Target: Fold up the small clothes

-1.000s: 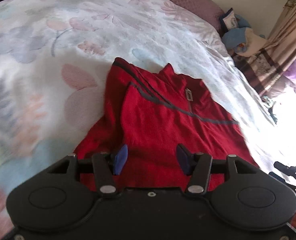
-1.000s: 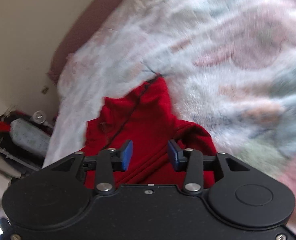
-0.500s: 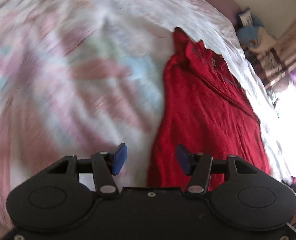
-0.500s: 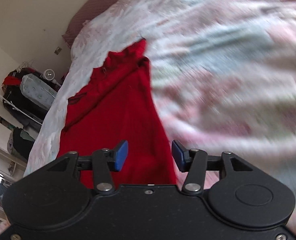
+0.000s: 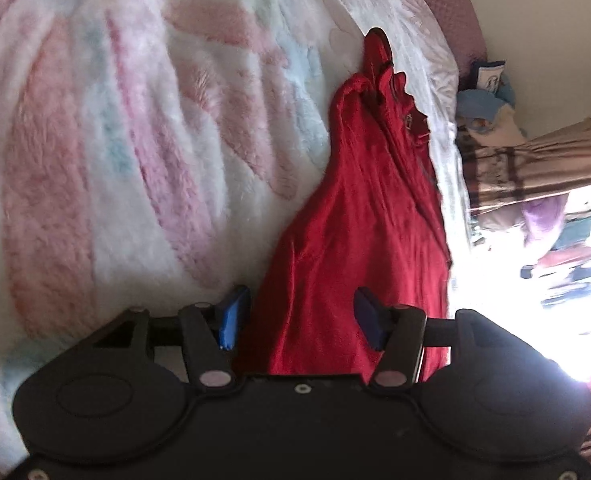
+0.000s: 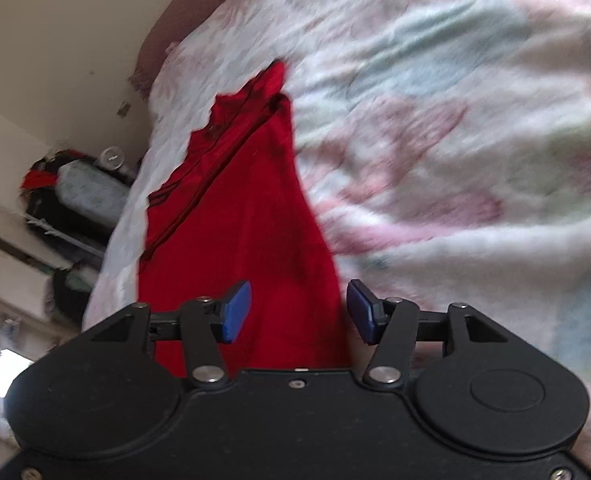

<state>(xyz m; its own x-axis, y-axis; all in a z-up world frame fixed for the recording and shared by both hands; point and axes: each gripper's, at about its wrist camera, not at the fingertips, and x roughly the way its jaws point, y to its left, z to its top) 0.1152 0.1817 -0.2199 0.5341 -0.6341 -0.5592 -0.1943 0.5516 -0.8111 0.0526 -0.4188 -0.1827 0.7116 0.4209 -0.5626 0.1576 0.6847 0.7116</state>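
The bed [image 5: 95, 160] is wide and soft, its fluffy floral blanket [image 6: 455, 120] running bare to one side of the red top [image 5: 355, 220], so a gripper can pass freely there. On the top's other side only a narrow strip of blanket is left before the bed's edge. Past that edge on the left gripper's side stand a curtain [image 5: 535, 160] and a heap of blue toys [image 5: 483, 96]. On the right gripper's side a cluttered rack [image 6: 75, 196] stands by the wall. Both pairs of fingers [image 5: 231, 316] [image 6: 237, 310] gape wide over the cloth's near end.
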